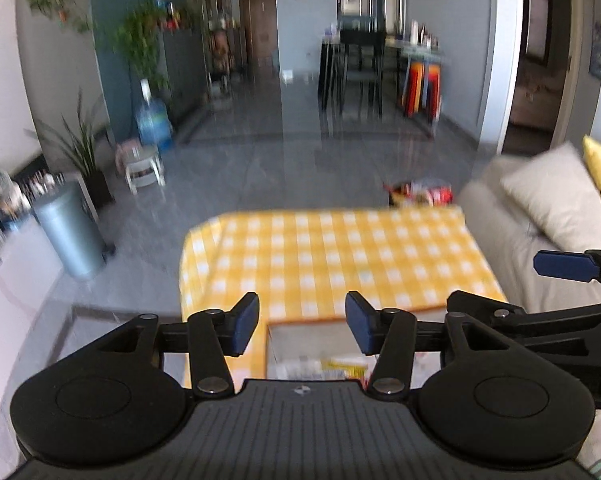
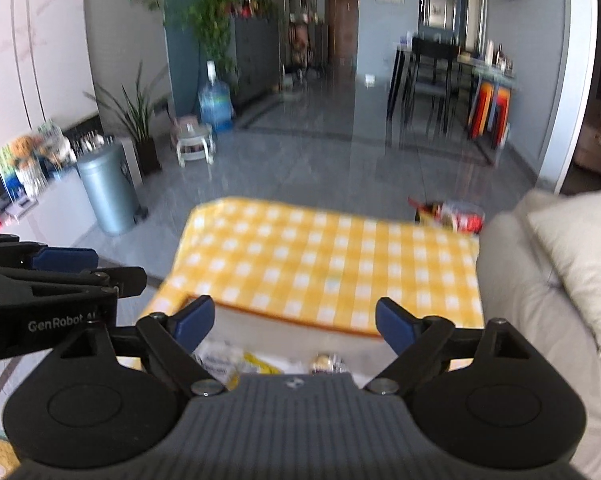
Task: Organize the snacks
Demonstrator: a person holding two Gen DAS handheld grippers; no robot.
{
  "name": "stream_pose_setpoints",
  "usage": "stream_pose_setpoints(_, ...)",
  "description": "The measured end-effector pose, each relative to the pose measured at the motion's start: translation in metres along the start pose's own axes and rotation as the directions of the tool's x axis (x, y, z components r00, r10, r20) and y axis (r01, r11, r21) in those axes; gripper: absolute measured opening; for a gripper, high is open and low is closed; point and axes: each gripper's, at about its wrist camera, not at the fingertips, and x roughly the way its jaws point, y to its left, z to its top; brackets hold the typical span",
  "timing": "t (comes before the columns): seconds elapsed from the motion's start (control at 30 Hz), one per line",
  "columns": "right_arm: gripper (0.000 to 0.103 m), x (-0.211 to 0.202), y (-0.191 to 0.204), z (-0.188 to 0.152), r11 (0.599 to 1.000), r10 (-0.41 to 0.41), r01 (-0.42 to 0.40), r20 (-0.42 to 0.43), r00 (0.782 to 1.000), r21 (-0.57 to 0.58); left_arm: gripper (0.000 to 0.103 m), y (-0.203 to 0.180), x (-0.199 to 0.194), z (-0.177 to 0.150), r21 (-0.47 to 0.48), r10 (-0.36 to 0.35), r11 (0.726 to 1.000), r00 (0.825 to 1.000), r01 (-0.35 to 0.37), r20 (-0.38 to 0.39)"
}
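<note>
Both views blurred. I see the left gripper with jaws apart, nothing between them. The right gripper stands wider apart, also empty. Below both, near the table's close edge, sits an orange-rimmed box holding snack packets. The yellow checked tablecloth is otherwise bare. More snack bags lie off the far right corner, beside the sofa.
</note>
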Motion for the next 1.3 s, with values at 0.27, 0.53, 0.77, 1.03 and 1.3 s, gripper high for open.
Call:
stream_pose_setpoints(0.27, 0.099, -0.083, 0.003, -0.017, 1.000, 0.022, -0.026, 0.169, 0.985, 0.018, 0.091, -0.009, -0.077, -0.020, 0.027, 0.056, 0.998, 0.969, -0.064, 0.242)
stream_pose_setpoints(0.53, 0.099, -0.126, 0.010, -0.086, 0.999, 0.014, -0.025, 0.230, 0.973, 0.044, 0.091, -0.027, -0.089, -0.075, 0.059, 0.093, 0.992, 0.961, -0.113, 0.262)
stream_pose_setpoints(0.77, 0.099, -0.133, 0.021, -0.145, 0.997, -0.031, 0.014, 0.236, 0.971, 0.075, 0.091, -0.032, -0.076, -0.124, 0.013, 0.075, 0.997, 0.985, -0.078, 0.157)
stream_pose_setpoints(1.03, 0.099, -0.117, 0.027, -0.178, 0.994, -0.081, 0.065, 0.204, 0.976, 0.088, 0.091, -0.020, -0.074, -0.155, -0.050, 0.072, 0.996, 0.994, -0.068, 0.084)
stream_pose_setpoints(1.3, 0.099, -0.101, 0.028, -0.191, 0.993, -0.088, 0.072, 0.171, 0.981, 0.096, 0.091, -0.018, -0.073, -0.168, -0.046, 0.109, 0.993, 0.993, -0.107, 0.046)
